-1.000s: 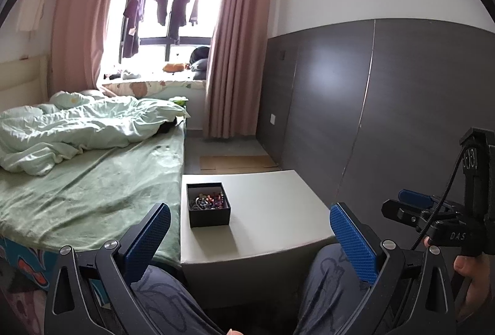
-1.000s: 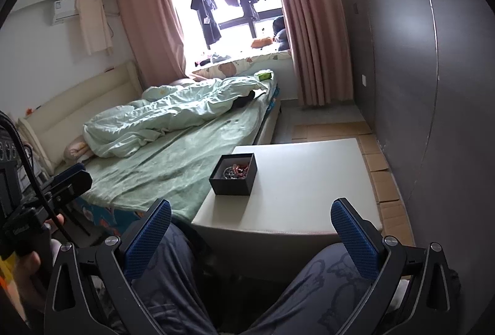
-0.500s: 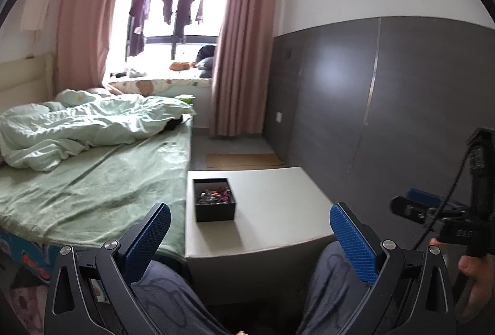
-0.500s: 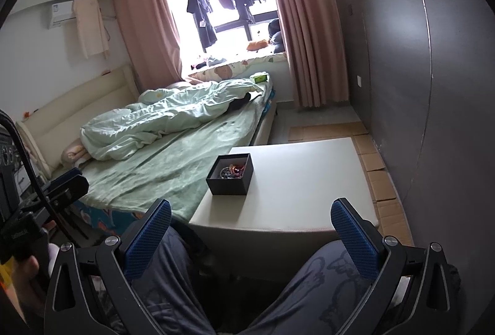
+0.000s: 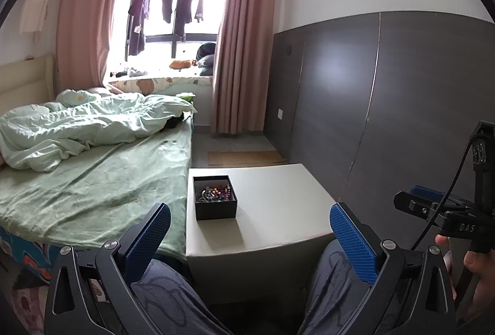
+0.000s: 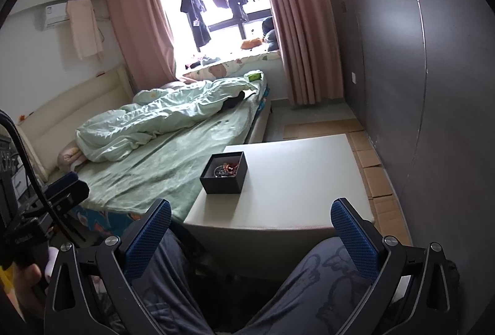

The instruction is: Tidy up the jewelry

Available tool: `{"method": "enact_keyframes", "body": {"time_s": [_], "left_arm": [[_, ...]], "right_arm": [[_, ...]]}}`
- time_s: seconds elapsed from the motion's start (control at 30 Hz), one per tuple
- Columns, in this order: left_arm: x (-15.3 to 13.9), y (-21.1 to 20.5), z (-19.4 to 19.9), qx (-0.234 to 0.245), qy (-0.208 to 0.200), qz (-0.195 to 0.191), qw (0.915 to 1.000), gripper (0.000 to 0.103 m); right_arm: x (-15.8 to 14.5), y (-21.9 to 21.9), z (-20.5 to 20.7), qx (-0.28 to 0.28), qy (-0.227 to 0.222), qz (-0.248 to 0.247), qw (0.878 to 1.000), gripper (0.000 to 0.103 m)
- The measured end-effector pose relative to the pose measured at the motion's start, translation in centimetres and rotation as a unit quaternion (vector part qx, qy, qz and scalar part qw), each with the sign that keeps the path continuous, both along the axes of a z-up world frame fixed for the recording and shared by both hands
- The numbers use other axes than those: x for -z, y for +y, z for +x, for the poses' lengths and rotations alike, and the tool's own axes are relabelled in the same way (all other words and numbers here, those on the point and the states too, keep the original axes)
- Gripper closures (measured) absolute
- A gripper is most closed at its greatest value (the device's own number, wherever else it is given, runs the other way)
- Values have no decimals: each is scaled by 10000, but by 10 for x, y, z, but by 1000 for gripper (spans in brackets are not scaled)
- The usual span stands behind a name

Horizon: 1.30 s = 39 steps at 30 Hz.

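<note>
A small open black box (image 5: 214, 198) with a tangle of beaded jewelry (image 5: 216, 193) sits on the left part of a white table (image 5: 278, 205). It also shows in the right wrist view (image 6: 224, 172), with the jewelry (image 6: 226, 169) inside, on the table (image 6: 297, 180). My left gripper (image 5: 249, 229) is open and empty, held above my lap, well short of the table. My right gripper (image 6: 250, 229) is open and empty at the same distance. Each gripper shows at the edge of the other's view.
A bed with green sheets (image 5: 77, 174) and a rumpled duvet (image 5: 86, 121) stands against the table's left side. A dark wall panel (image 5: 386, 106) runs along the right. Cardboard sheets (image 6: 368, 149) lie on the floor beside the table. My knees (image 6: 173, 279) are below the grippers.
Both grippers have shifted slightly, so the table and box sit a little differently in each view. Both stay open and empty.
</note>
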State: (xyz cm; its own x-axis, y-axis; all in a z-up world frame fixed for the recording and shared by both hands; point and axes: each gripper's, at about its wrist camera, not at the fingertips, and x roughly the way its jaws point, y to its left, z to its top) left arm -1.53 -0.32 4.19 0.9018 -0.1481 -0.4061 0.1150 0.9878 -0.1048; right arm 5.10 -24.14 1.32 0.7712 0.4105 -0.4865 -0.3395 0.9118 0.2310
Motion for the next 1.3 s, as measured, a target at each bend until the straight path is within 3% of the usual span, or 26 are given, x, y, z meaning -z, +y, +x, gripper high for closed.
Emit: {"method": "enact_keyframes", "body": {"time_s": [1.3], "left_arm": [[-5, -4, -8, -35, -122, -16, 9999, 0]], "right_arm": [[2, -8, -3, 130, -61, -48, 9999, 0]]}}
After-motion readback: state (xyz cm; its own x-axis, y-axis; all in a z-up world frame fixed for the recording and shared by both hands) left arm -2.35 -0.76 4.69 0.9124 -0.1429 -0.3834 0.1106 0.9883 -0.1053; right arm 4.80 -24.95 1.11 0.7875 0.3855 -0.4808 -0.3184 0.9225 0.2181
